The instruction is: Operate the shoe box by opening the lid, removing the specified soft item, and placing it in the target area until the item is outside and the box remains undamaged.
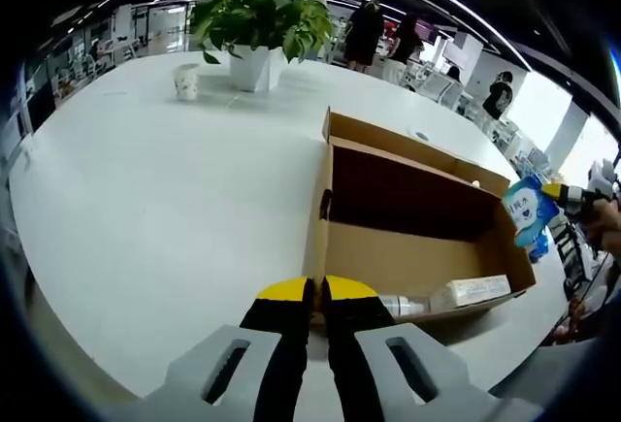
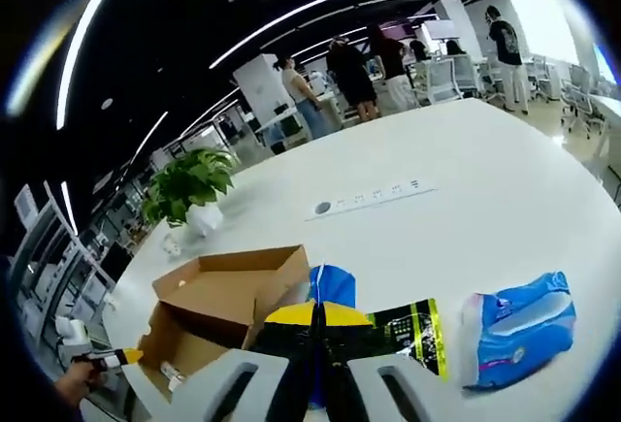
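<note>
Shoe box point(image 1: 417, 218) lies open on the white surface point(image 1: 165, 209); right gripper point(image 2: 315, 330), jaws closed on a blue soft pack point(image 2: 330, 286), holds it above the surface just beside the box; left gripper point(image 1: 312, 291), closed, grips the box's near wall.

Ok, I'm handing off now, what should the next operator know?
Left gripper: jaws shut on the near wall of the open cardboard box.
Right gripper: jaws shut on a blue tissue pack, held clear of the box.
Done: lid open, pack out; a second tissue pack and a black-and-yellow packet lie on the table.
Left: set the held pack down by them.
</note>
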`<action>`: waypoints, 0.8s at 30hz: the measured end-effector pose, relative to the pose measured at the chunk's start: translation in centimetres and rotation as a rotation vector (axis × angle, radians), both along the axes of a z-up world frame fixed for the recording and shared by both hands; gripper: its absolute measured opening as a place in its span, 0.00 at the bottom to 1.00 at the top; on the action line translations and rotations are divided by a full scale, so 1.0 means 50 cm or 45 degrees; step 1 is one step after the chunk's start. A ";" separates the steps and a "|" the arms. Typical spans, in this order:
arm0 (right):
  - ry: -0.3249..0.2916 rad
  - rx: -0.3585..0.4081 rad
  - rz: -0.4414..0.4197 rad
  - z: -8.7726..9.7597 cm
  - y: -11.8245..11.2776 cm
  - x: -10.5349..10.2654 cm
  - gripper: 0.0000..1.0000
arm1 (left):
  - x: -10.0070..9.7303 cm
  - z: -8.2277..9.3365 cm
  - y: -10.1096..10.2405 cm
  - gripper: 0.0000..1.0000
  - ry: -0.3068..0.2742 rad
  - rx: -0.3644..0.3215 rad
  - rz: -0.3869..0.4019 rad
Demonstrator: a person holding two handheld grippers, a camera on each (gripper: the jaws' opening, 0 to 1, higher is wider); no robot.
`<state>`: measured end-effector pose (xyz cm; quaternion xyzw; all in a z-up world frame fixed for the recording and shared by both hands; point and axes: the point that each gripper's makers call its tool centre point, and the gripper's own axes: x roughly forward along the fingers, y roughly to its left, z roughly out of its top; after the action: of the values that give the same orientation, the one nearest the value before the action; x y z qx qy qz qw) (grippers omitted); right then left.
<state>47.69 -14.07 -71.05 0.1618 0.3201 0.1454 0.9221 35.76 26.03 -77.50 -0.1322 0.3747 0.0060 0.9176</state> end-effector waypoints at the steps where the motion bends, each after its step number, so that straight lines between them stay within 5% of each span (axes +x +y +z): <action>1: 0.002 -0.016 -0.001 -0.003 -0.006 0.001 0.00 | 0.000 0.000 0.000 0.02 0.000 0.000 0.000; 14: 0.010 -0.238 0.060 -0.054 -0.072 0.010 0.00 | -0.001 0.001 -0.001 0.02 0.000 0.002 -0.004; 24: 0.059 -0.310 0.064 -0.104 -0.112 0.021 0.00 | -0.001 0.001 -0.001 0.02 0.001 0.005 -0.006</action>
<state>48.74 -19.65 -76.26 0.0438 0.3605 0.1247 0.9233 35.71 25.96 -77.45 -0.1295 0.3755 0.0045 0.9177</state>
